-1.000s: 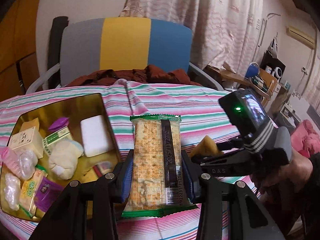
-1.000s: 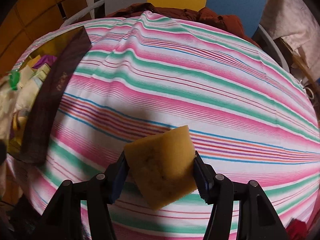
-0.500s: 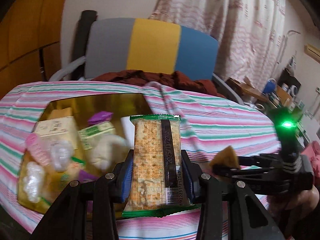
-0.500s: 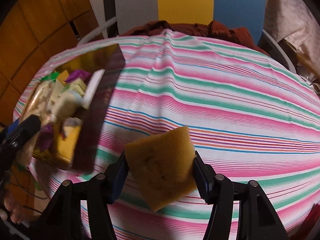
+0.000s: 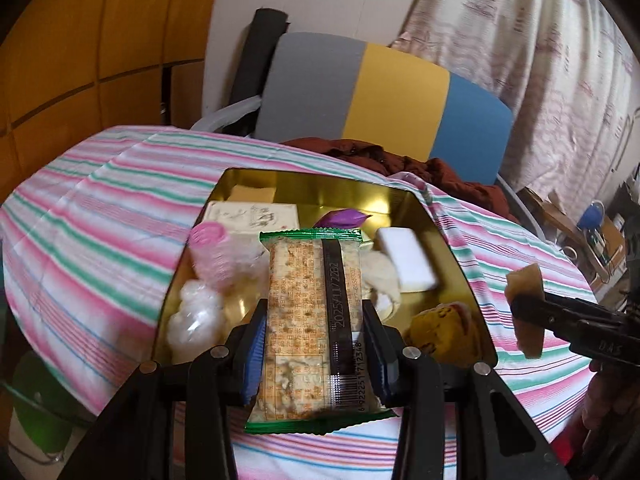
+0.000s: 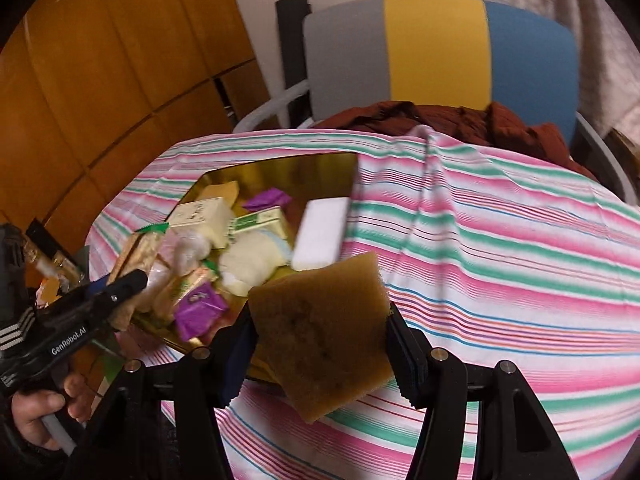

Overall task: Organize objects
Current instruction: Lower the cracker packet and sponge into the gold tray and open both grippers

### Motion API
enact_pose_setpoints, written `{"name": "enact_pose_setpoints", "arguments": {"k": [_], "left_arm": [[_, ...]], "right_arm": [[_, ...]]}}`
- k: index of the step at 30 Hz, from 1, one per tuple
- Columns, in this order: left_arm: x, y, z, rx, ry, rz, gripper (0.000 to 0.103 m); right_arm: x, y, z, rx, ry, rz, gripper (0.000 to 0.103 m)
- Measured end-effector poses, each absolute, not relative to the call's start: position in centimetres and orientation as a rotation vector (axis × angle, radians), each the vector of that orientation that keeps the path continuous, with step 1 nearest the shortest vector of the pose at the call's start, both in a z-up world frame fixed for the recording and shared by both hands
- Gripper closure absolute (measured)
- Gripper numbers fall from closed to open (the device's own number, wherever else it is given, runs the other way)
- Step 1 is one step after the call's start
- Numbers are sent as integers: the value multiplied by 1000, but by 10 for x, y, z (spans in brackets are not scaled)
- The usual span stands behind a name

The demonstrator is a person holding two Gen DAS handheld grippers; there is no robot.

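Both handheld grippers are matte black plastic with silver screws beside blue-padded jaws. The left gripper (image 6: 120, 284) carries white "GenRobot.AI" lettering and white stripes behind it.

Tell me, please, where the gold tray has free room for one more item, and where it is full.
The gold tray shows bare floor along its far wall, behind the purple wrapper and the white block. Its near left half is crowded with packets. The striped cloth right of the tray is bare.

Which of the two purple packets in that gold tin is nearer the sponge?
The flat purple packet at the tin's near edge, just left of the sponge; the other purple wrapper lies farther back.
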State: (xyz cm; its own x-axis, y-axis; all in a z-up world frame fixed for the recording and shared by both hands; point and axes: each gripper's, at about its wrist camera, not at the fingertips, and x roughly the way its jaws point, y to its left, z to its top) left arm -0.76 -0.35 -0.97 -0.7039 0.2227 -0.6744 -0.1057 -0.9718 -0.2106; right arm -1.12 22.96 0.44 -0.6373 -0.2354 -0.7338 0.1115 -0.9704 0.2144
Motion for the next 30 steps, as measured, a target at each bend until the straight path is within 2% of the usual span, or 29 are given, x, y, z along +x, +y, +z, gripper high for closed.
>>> {"name": "enact_pose_setpoints", "arguments": {"k": [8, 25, 26, 29, 30], "left_arm": [[-5, 11, -15, -1111, -214, 2665, 60], [-52, 30, -34, -1213, -277, 2626, 60], [-56, 32, -36, -1223, -264, 2625, 60], [-70, 36, -44, -1262, -282, 2616, 60], [-73, 36, -46, -1269, -279, 2621, 60]], "right_arm": [[-53, 207, 0, 1250, -178, -2633, 42], [-149, 178, -14, 1367, -109, -2592, 39], [-152, 177, -14, 1367, -107, -2590, 38], [-161, 177, -15, 1360, -108, -2604, 19], [-162, 178, -14, 1352, -111, -2612, 19]]}}
